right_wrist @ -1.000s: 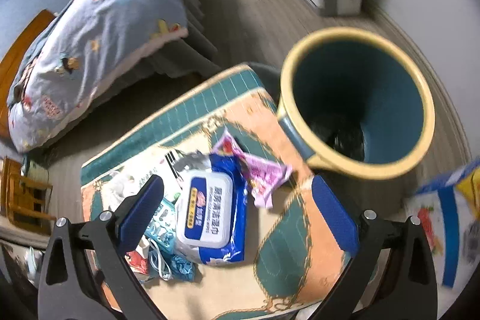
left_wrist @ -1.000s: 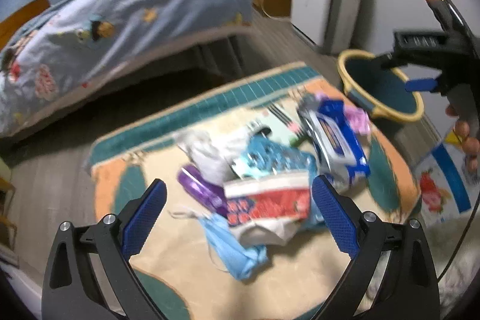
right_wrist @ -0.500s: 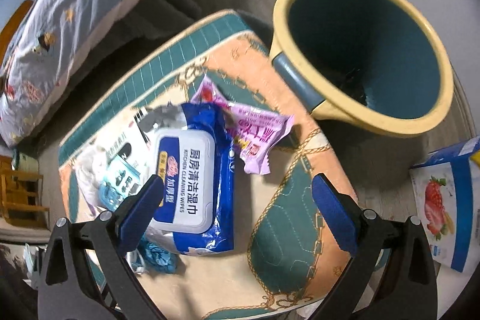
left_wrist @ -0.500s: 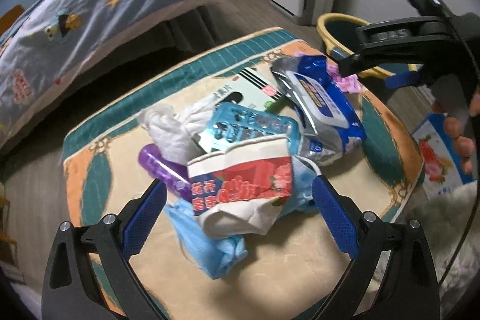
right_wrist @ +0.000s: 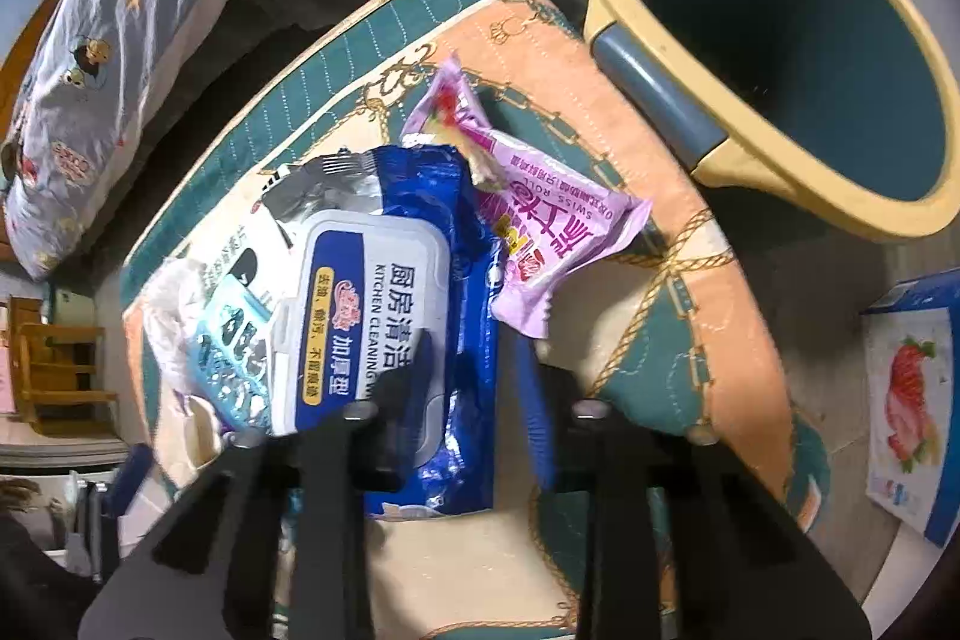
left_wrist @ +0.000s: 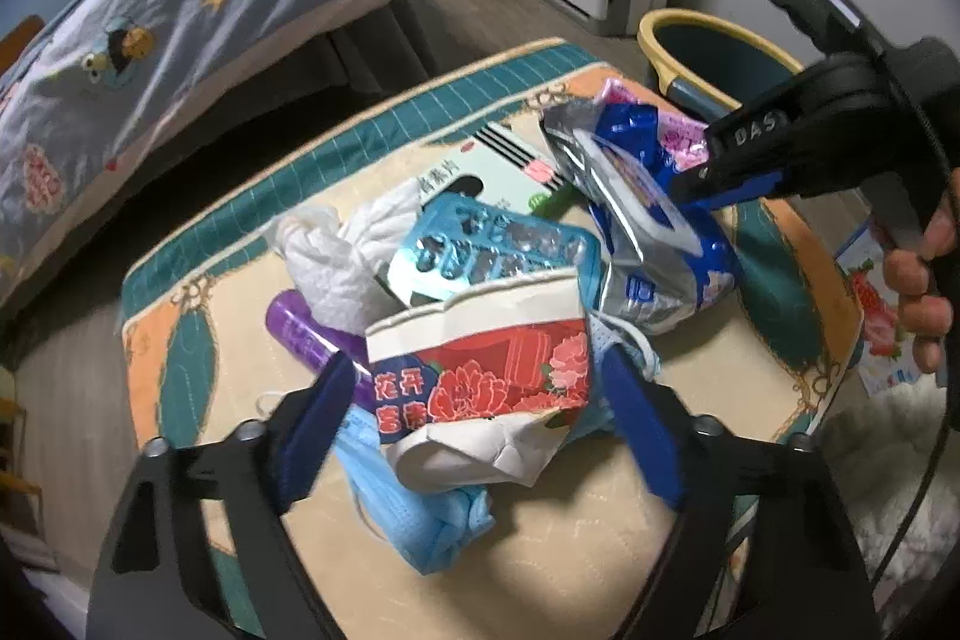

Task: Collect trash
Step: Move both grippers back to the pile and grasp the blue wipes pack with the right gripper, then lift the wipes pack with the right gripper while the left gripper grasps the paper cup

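**Left wrist view: both tongs closing on the trash pile**

Left wrist view, left to right: I see a purple tube and a crumpled white tissue on the patterned cushion. My left gripper has just been closing; its blue pads flank the crushed red-and-white paper cup, seemingly touching its sides, though I cannot tell how firmly. A blue face mask lies beneath the cup, a blister pack behind it.

Right wrist view, left to right: the blister pack, then the blue wet-wipes pack, then a purple snack wrapper. My right gripper has just been closing and now clamps the wipes pack's right edge. The yellow-rimmed bin stands beside the cushion at far right.
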